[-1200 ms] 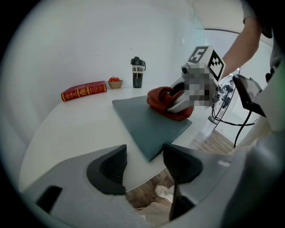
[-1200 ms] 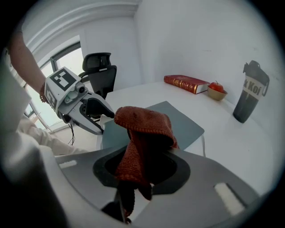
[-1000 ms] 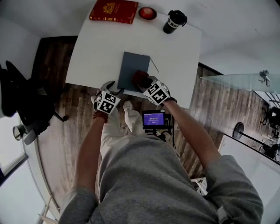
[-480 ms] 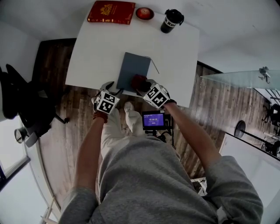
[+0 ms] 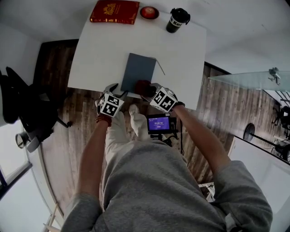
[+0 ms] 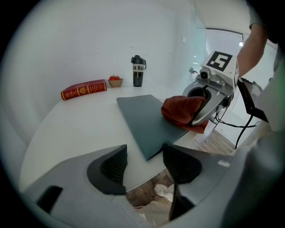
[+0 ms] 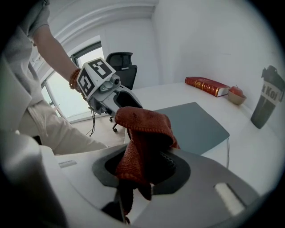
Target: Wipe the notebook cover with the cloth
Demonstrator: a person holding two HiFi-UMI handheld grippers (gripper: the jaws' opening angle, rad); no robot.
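A dark grey notebook [image 5: 138,70] lies flat on the white table [image 5: 99,50], near its front edge. My right gripper [image 5: 147,90] is shut on a bunched red cloth [image 5: 142,86], which rests on the notebook's near right corner. In the right gripper view the cloth [image 7: 142,129] fills the jaws of the right gripper [image 7: 142,165], with the notebook [image 7: 196,124] beyond. My left gripper [image 5: 118,92] stands open at the notebook's near left corner. In its own view the left gripper [image 6: 144,156] has nothing between its pads, and the notebook's corner [image 6: 149,133] lies just ahead.
At the table's far edge are a red book [image 5: 114,11], a small bowl with something red [image 5: 149,12] and a black tumbler [image 5: 176,20]. A thin cord [image 5: 159,66] lies by the notebook. A lit screen [image 5: 158,123] stands below the table edge, an office chair [image 5: 22,108] at left.
My right gripper has slid the cloth a little toward the notebook's near edge and rolled slightly. The left gripper has kept still and open.
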